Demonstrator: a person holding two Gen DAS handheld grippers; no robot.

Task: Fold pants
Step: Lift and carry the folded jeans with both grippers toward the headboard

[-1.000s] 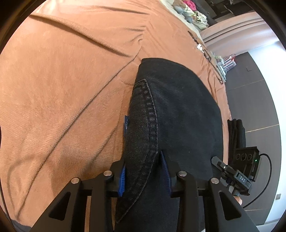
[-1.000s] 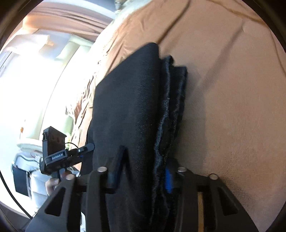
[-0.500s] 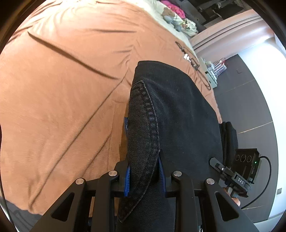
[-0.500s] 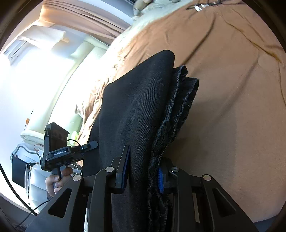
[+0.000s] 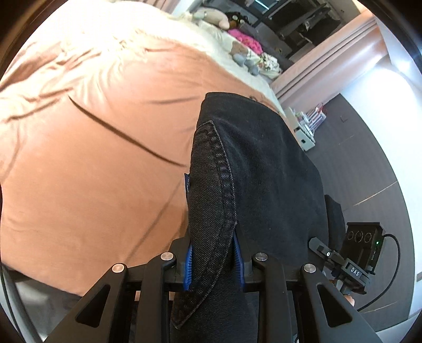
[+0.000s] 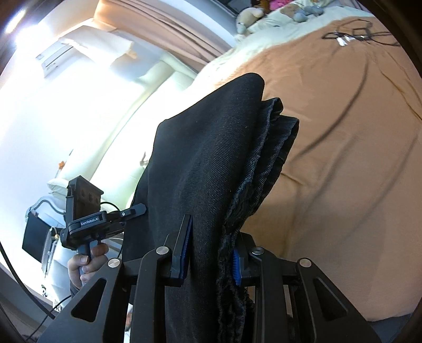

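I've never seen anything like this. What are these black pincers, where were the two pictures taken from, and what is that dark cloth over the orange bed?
There is no robot here: a person holds a hand-held two-finger gripper in each hand, each carrying a wide-angle camera that looks along its fingers. One picture is from the left gripper, the other from the right gripper. Each is clamped on an edge of the same pair of black denim pants, held above the bed's orange-brown cover. In the right view you can see the person's hand on the other gripper's handle. Soft toys and black cables lie farther up the bed.
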